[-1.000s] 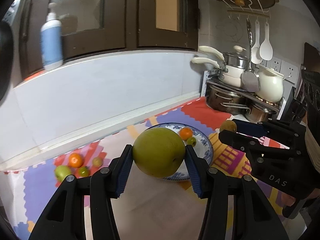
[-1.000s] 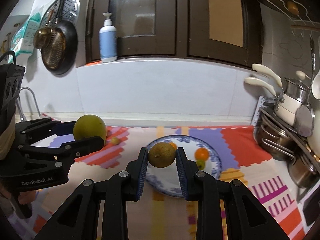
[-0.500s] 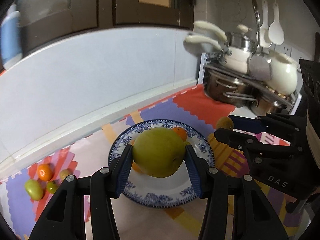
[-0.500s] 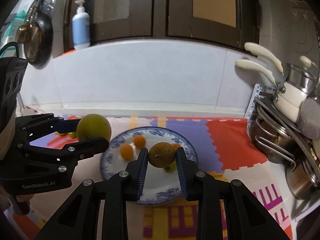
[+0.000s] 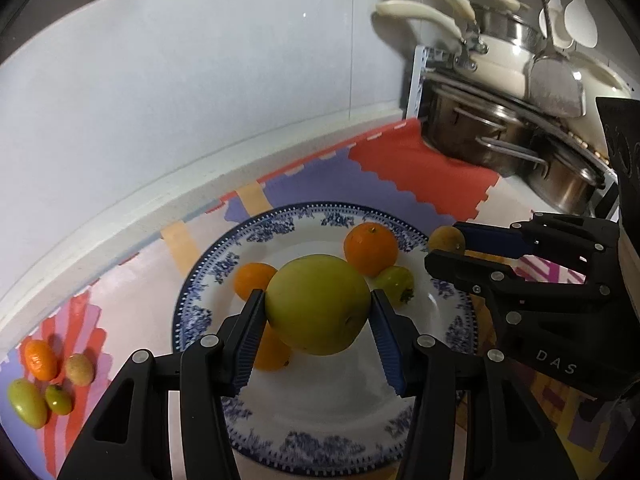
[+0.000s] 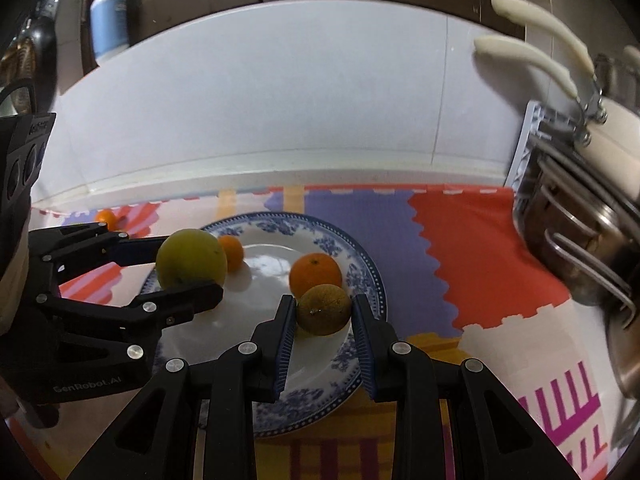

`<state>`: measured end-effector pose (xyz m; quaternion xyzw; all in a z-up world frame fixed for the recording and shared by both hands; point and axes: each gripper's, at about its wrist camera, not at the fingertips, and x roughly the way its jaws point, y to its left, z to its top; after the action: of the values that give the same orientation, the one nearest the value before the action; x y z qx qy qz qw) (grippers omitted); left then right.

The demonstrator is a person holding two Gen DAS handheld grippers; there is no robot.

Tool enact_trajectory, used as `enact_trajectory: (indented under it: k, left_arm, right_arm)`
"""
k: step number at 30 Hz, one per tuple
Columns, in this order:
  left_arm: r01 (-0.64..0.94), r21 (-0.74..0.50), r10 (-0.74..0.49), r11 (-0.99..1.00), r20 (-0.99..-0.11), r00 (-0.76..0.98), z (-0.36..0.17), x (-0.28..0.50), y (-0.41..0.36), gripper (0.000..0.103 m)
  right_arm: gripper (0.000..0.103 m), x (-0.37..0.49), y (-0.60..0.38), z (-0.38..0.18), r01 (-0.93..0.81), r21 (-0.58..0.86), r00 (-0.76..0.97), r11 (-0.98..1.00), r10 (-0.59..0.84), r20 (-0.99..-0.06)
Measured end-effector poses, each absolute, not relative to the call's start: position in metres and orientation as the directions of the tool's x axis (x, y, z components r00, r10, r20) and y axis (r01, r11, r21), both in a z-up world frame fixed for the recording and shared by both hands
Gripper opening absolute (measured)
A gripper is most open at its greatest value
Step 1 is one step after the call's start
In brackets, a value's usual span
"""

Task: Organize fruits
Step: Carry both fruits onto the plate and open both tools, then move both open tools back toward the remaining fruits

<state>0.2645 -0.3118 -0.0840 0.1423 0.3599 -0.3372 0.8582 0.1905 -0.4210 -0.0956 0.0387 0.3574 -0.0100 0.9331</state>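
My left gripper [image 5: 318, 316] is shut on a large yellow-green pear [image 5: 318, 304] and holds it over the blue-and-white plate [image 5: 280, 444]. It also shows at the left of the right wrist view [image 6: 188, 268]. My right gripper [image 6: 324, 316] is shut on a small brownish-green fruit [image 6: 324, 309] above the plate's right rim [image 6: 372, 280]; that fruit also shows in the left wrist view [image 5: 447, 240]. On the plate lie oranges [image 5: 371, 249] [image 5: 253, 280] and a small green fruit [image 5: 394, 282].
Several small loose fruits [image 5: 38, 360] [image 5: 26, 402] lie on the colourful mat [image 5: 420, 176] at the far left. A rack of steel pots [image 5: 500, 136] stands at the right. A white tiled wall [image 6: 280, 100] is behind, with a soap bottle [image 6: 108, 12] on the ledge.
Both grippers have moved forward and down toward the plate with their fruits still held. The plate now looks larger and closer in both views.
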Motion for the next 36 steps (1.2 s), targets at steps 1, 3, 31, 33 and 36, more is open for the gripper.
enact_trajectory:
  k: [1,3,31,33,36]
  left_arm:
    - [0.683,0.0,-0.476,0.731,-0.717,0.51,-0.086,0.266,-0.313,0.051]
    - [0.687,-0.006,-0.478,0.727,-0.723,0.499,-0.09,0.27,-0.317,0.051]
    - [0.616,0.011,-0.501,0.788,-0.57,0.651,-0.013,0.223,-0.273,0.058]
    - [0.608,0.009,-0.503,0.794,-0.552,0.665,-0.005,0.215,-0.265,0.059]
    - [0.586,0.009,-0.492,0.811,-0.532,0.689,0.004,0.203,-0.251,0.064]
  right_arm:
    - [0.03,0.193,-0.422,-0.098,0.047,0.067,0.741,0.997,0.01,-0.672]
    - [0.03,0.196,-0.423,-0.102,0.049,0.071,0.734,0.996,0.012,-0.679]
    - [0.036,0.155,-0.402,-0.051,0.061,0.082,0.817,0.995,-0.002,-0.577]
    - [0.036,0.149,-0.397,-0.043,0.055,0.087,0.827,0.995,0.003,-0.563]
    - [0.036,0.14,-0.388,-0.032,0.041,0.087,0.84,0.995,0.013,-0.542]
